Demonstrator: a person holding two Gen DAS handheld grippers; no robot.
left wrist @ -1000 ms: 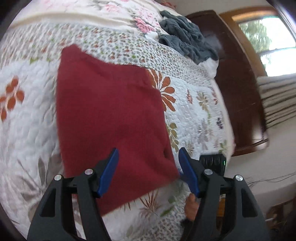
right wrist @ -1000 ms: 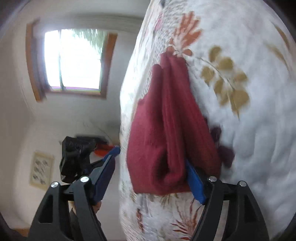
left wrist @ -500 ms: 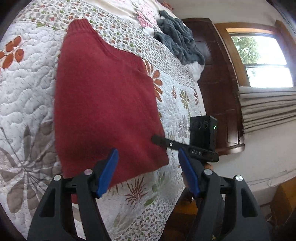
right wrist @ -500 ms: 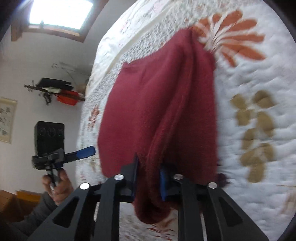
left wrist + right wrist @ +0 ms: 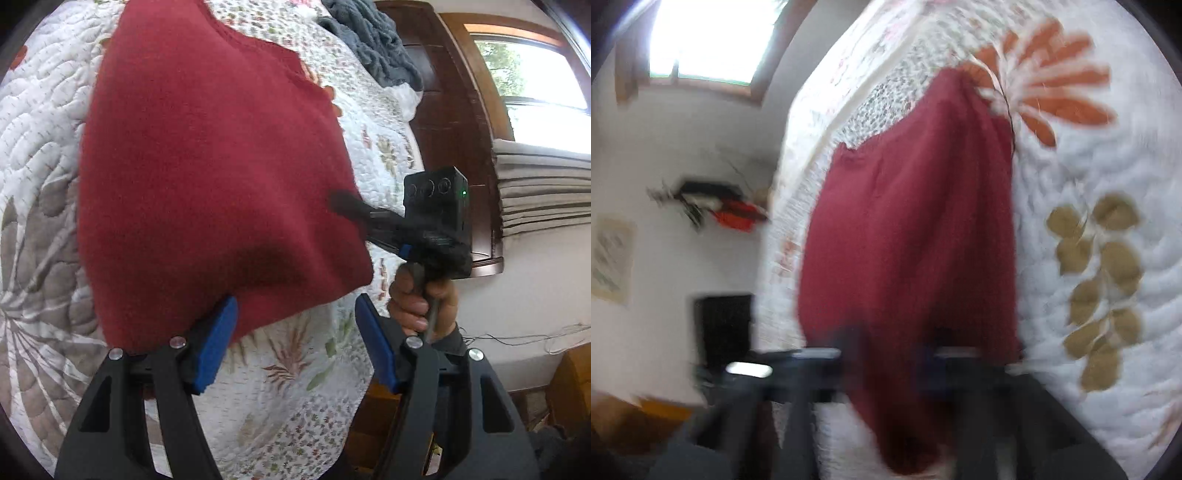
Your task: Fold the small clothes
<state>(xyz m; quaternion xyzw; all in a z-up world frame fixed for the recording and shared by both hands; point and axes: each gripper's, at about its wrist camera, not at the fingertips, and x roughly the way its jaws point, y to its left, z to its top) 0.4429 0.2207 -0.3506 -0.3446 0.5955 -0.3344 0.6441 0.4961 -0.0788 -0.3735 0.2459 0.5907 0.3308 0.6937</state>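
Red knit sweater (image 5: 207,177) lay on the quilted bed (image 5: 40,155), near edge pinched in right gripper (image 5: 886,354) fingers, left gripper (image 5: 295,332) gaping empty beside hem; best carried across level, edges matched.

Quilt (image 5: 288,402): white, floral print, fills the lower and left frame.
Grey-blue knit blanket (image 5: 373,40): bunched at top centre.
Dark wooden headboard (image 5: 447,122): upper right.
Window (image 5: 535,74): far upper right.
Folded grey blind (image 5: 543,192): right edge, below the window.
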